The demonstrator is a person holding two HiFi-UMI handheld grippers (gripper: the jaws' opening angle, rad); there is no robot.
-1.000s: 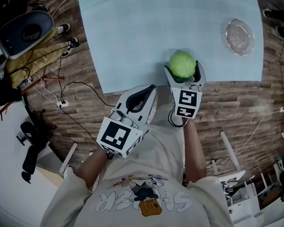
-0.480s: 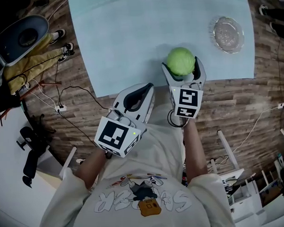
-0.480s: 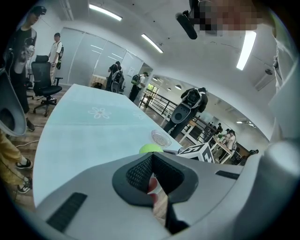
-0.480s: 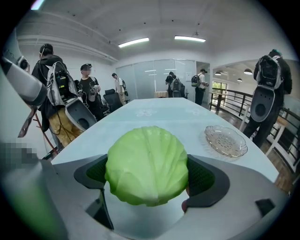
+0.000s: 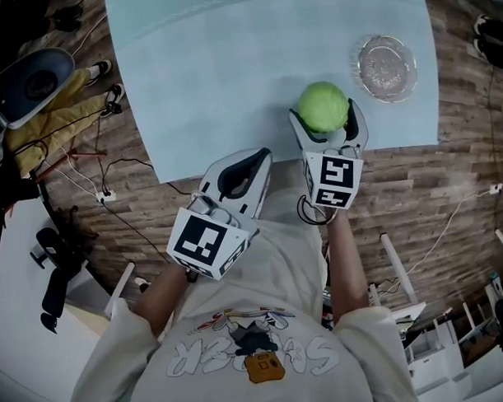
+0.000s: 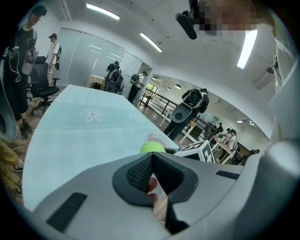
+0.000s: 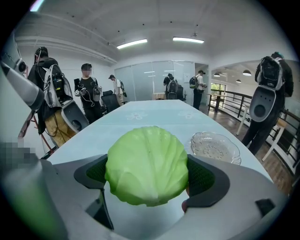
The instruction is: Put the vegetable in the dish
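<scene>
One round pale-green cabbage (image 7: 147, 164) is sitting clamped in the right gripper (image 5: 326, 118), over the pale-blue table's (image 5: 240, 64) near edge, with the clear glass dish (image 5: 387, 67) near. Left gripper (image 5: 254, 161) is hovering off-table, jaws together, empty. Wood-plank floor (image 5: 450, 186); people are standing around the room.

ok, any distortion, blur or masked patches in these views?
Head view: sharp, evenly lit, cabbage crisp. Left gripper view: strong fisheye, dark round vignette, mosaic patch at top. Right gripper view: same fisheye and vignette, mosaic patch at left edge, cabbage and glass dish in focus.
</scene>
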